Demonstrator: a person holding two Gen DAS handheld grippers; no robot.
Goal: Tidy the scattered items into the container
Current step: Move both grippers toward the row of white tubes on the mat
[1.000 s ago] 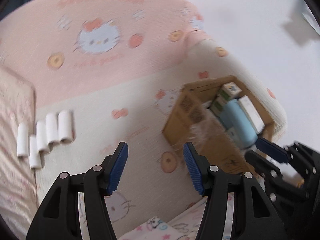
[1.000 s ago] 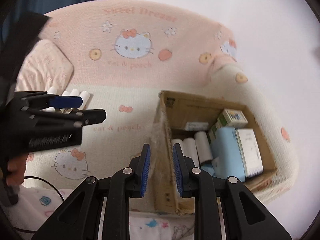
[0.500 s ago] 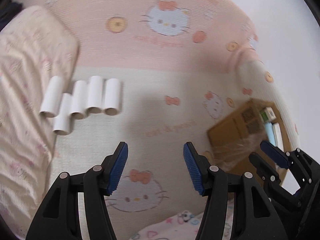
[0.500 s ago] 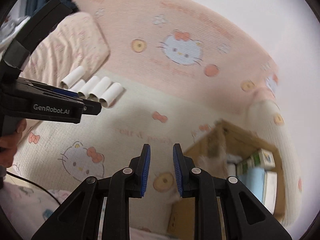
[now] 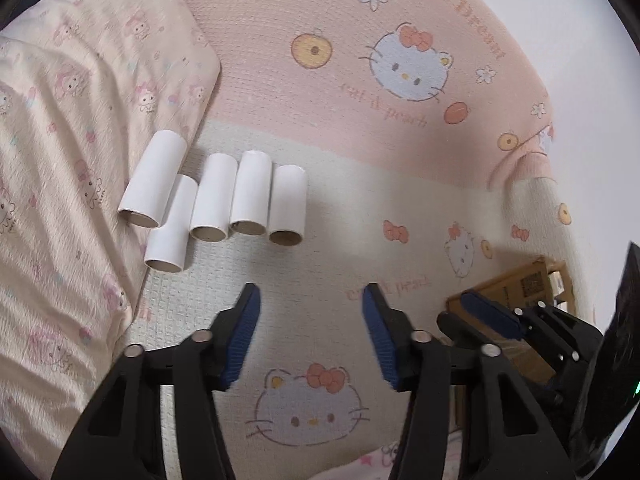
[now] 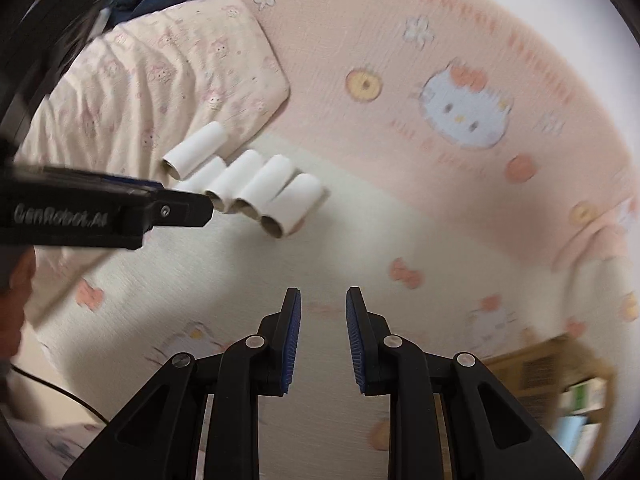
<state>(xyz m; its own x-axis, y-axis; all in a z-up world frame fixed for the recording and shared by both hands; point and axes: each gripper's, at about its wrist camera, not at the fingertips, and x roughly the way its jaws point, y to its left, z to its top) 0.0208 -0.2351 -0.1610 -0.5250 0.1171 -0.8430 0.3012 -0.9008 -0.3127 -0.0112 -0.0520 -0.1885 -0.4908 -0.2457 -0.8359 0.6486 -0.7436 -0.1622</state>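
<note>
Several white cardboard tubes (image 5: 248, 200) lie side by side on the cream Hello Kitty bedsheet; they also show in the right wrist view (image 6: 276, 196). My left gripper (image 5: 311, 320) is open and empty, a short way in front of the tubes. My right gripper (image 6: 323, 332) is open and empty, further right of the tubes. The brown cardboard box (image 5: 516, 292) sits at the right, partly hidden behind the right gripper; its corner with packets inside shows in the right wrist view (image 6: 560, 380).
A pink patterned pillow (image 5: 80, 120) lies left of the tubes, one tube leaning on it. The pink band of the sheet (image 5: 360, 80) runs behind. The left gripper's body (image 6: 100, 212) crosses the right wrist view. A white wall is at far right.
Both grippers have swung left, away from the box and toward the tubes. The tubes are now larger and nearer. The right gripper's jaws have opened a little wider.
</note>
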